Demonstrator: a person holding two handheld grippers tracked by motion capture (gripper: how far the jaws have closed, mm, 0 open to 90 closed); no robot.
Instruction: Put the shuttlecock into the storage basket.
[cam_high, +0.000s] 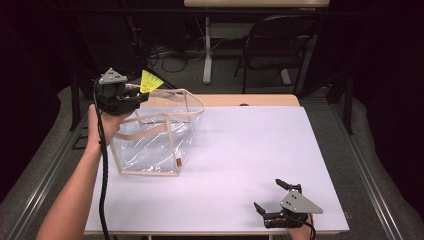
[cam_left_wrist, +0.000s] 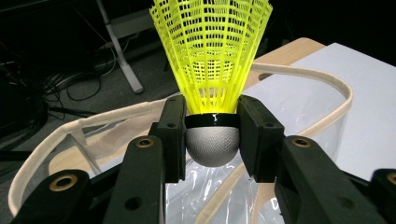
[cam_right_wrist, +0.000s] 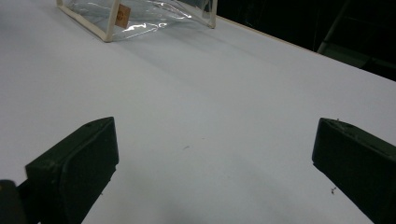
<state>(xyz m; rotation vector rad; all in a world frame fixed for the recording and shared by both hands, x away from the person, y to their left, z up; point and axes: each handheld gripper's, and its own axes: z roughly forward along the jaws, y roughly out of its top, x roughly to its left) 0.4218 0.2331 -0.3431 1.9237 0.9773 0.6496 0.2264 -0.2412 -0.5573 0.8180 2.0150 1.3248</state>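
Left gripper (cam_left_wrist: 212, 135) clamps shuttlecock (cam_left_wrist: 211, 60) above bag (cam_high: 150, 145) rim.

No text, brand, number or sign can be read. A small brown tag (cam_right_wrist: 123, 15) is sewn on the clear bag (cam_high: 150, 145) at its lower corner, toward 5 o'clock of the bag in the high view; whatever is printed on it is too small to be made out.
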